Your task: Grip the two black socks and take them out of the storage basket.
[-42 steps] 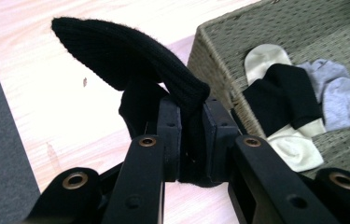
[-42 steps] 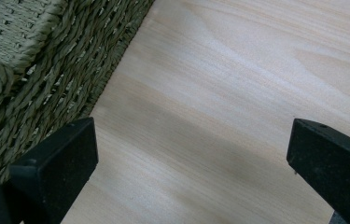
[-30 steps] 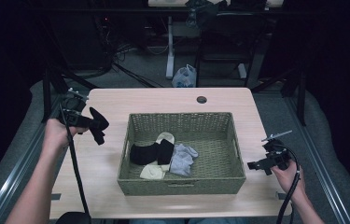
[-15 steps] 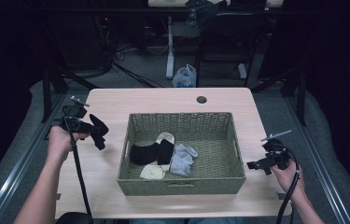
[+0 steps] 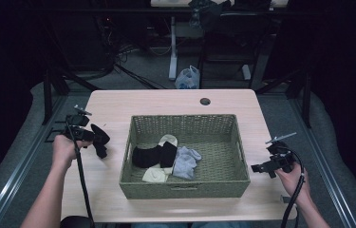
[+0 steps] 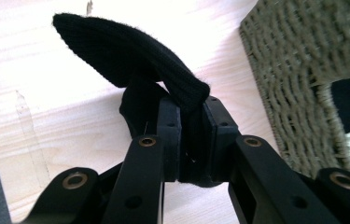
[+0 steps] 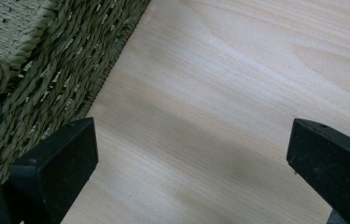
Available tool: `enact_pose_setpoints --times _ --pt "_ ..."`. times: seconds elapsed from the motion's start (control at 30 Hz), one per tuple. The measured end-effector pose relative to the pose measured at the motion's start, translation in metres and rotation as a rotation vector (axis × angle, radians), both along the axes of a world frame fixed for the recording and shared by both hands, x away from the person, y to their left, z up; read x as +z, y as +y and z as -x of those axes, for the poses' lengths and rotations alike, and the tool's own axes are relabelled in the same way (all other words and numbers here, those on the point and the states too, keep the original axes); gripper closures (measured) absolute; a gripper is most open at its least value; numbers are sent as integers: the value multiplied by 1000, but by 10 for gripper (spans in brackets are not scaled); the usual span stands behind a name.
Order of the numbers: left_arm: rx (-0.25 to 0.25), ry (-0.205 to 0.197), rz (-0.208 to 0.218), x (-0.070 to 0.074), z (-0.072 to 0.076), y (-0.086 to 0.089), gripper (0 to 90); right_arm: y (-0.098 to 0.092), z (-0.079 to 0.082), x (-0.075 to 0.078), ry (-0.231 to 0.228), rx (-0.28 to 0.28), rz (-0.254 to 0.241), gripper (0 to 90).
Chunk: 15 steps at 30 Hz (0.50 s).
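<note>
Since a second ago our left gripper has sunk toward the table beside the basket, jaws pinching a black sock. We should lower until it rests flat before releasing. Our right gripper waits spread — how much sock trails underneath stays hidden.

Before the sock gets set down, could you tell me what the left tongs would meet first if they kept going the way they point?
Probably the bare tabletop. The left tongs, shut on the black sock, point down at the wood, with the woven basket off to one side, though depth is hard to judge.
</note>
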<state>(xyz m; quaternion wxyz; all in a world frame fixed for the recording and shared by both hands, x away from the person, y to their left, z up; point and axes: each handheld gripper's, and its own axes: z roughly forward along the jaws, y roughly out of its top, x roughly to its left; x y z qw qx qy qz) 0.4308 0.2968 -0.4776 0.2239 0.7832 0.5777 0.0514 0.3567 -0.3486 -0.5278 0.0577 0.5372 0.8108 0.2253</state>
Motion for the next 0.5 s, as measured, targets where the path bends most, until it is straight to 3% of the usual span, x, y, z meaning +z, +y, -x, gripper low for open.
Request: enact_pose_setpoints --times 0.33,0.4,0.5 --pt "42 75 30 -28 -3 8 748 1 0 -1 -3 -6 -13 13" --pt "43 78 45 -29 -2 10 711 1 0 -1 0 -7 -11 13" --pt "41 73 69 -24 0 12 581 0 0 0 5 -1 -7 13"
